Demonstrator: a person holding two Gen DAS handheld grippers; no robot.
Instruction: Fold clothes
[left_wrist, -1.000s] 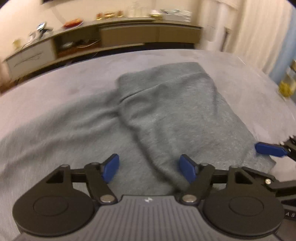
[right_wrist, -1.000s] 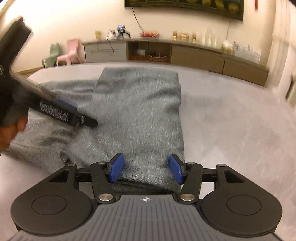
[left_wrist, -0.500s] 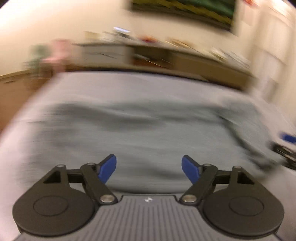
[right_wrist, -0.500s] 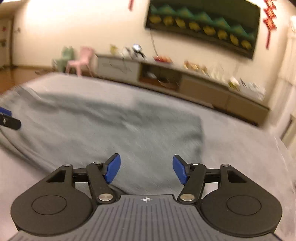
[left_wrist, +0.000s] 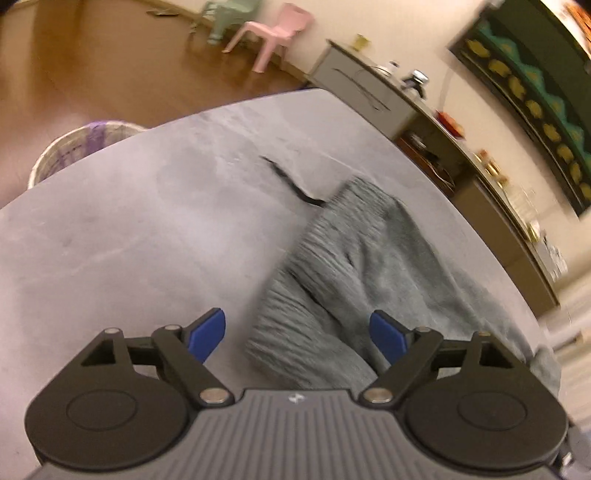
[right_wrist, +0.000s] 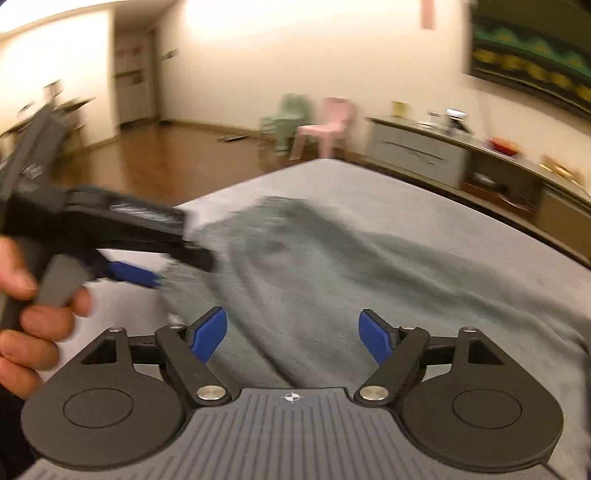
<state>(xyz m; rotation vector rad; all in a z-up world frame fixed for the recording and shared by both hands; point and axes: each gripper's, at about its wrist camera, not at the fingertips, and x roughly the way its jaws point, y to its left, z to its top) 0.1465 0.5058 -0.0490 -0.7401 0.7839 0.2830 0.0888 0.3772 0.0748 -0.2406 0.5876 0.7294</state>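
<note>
A grey knit garment (left_wrist: 369, 266) lies partly folded on a grey-covered table (left_wrist: 147, 229); its ribbed hem end points toward my left gripper. My left gripper (left_wrist: 297, 334) is open and empty, just above the hem end. In the right wrist view the garment (right_wrist: 332, 266) spreads across the table, blurred. My right gripper (right_wrist: 293, 336) is open and empty over the garment's near edge. The left gripper (right_wrist: 147, 266) shows there at the left, held by a hand, its blue fingertips at the garment's left end.
A woven basket (left_wrist: 74, 147) stands on the wooden floor beyond the table's left edge. A dark cord-like strip (left_wrist: 291, 184) lies on the table beyond the garment. Pink and green small chairs (right_wrist: 325, 125) and a long sideboard (right_wrist: 461, 158) stand along the far wall.
Both views have swung to the left. The left gripper has moved from over the garment's middle to its ribbed left end. Both grippers stay open.
</note>
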